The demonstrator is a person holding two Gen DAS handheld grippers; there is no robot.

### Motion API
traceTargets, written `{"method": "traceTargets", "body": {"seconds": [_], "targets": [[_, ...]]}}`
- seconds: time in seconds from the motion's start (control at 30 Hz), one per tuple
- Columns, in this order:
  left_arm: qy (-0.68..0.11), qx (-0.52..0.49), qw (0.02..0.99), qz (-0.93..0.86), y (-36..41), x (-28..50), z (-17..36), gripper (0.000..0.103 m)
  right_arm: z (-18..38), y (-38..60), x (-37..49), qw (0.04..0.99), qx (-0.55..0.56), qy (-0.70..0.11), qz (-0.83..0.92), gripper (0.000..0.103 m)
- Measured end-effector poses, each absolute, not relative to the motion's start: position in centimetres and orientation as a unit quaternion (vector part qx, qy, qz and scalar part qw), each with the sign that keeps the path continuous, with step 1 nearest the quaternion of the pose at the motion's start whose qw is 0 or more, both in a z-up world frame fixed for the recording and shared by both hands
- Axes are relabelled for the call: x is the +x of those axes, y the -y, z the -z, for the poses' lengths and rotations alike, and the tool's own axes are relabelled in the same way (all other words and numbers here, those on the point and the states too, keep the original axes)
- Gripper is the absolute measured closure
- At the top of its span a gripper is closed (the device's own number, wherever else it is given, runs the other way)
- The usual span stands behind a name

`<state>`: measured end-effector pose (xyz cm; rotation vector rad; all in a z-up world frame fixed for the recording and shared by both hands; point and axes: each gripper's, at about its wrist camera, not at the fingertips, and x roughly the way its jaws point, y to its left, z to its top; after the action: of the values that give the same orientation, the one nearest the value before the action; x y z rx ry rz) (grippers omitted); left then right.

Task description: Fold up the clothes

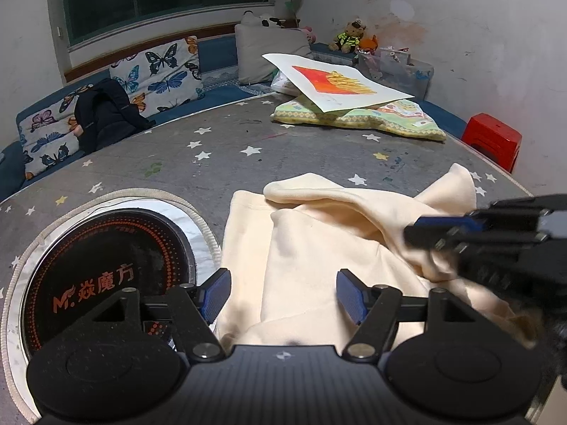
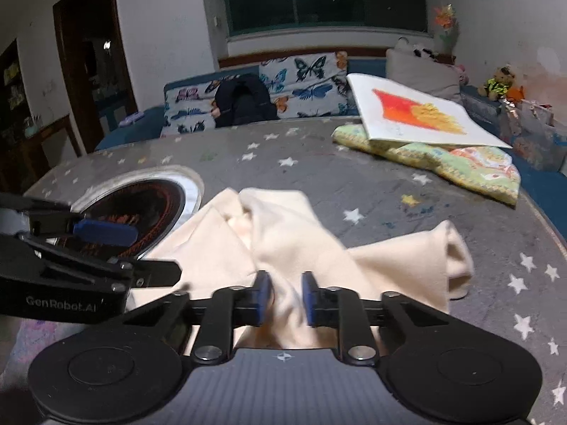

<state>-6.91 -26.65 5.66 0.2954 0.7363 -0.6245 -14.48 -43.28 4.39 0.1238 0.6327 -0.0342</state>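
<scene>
A cream garment point(image 1: 319, 241) lies crumpled on the grey star-patterned table point(image 1: 212, 163); it also shows in the right wrist view point(image 2: 283, 241). My left gripper point(image 1: 283, 295) is open, its blue pads wide apart just above the garment's near edge, holding nothing. My right gripper point(image 2: 286, 297) is shut on a bunched fold of the garment between its blue pads. The right gripper also shows at the right of the left wrist view point(image 1: 443, 233), pinching cloth. The left gripper shows at the left of the right wrist view point(image 2: 106, 233).
A round black induction cooktop point(image 1: 106, 269) is set into the table left of the garment. A patterned cushion point(image 1: 361, 117) with a fries picture board point(image 1: 340, 81) on it lies at the far side. A red stool point(image 1: 492, 138) stands by the right edge. A butterfly-print bench point(image 1: 141, 81) runs behind.
</scene>
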Motion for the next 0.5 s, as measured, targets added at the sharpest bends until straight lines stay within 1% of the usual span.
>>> {"method": "traceTargets", "body": {"seconds": [0.1, 0.2, 0.27, 0.47, 0.5], "targets": [[-0.351, 0.141, 0.875, 0.301, 26.8, -6.7, -5.7, 0.035, -5.3, 44.5, -15.4, 0.954, 0.068, -0.291, 0.032, 0.096], [-0.349, 0.138, 0.877, 0.300, 27.0, -6.3, -6.0, 0.033, -6.2, 46.0, -16.3, 0.957, 0.070, -0.275, 0.056, 0.097], [-0.350, 0.136, 0.878, 0.299, 27.3, -5.8, -6.2, 0.029, -6.6, 47.0, -16.9, 0.958, 0.072, -0.270, 0.070, 0.097], [-0.352, 0.128, 0.877, 0.300, 29.1, -4.3, -6.7, 0.022, -6.9, 48.2, -18.3, 0.956, 0.075, -0.272, 0.086, 0.096], [-0.353, 0.128, 0.877, 0.300, 29.4, -4.1, -6.7, 0.022, -6.8, 48.2, -18.3, 0.954, 0.085, -0.277, 0.079, 0.093]]}}
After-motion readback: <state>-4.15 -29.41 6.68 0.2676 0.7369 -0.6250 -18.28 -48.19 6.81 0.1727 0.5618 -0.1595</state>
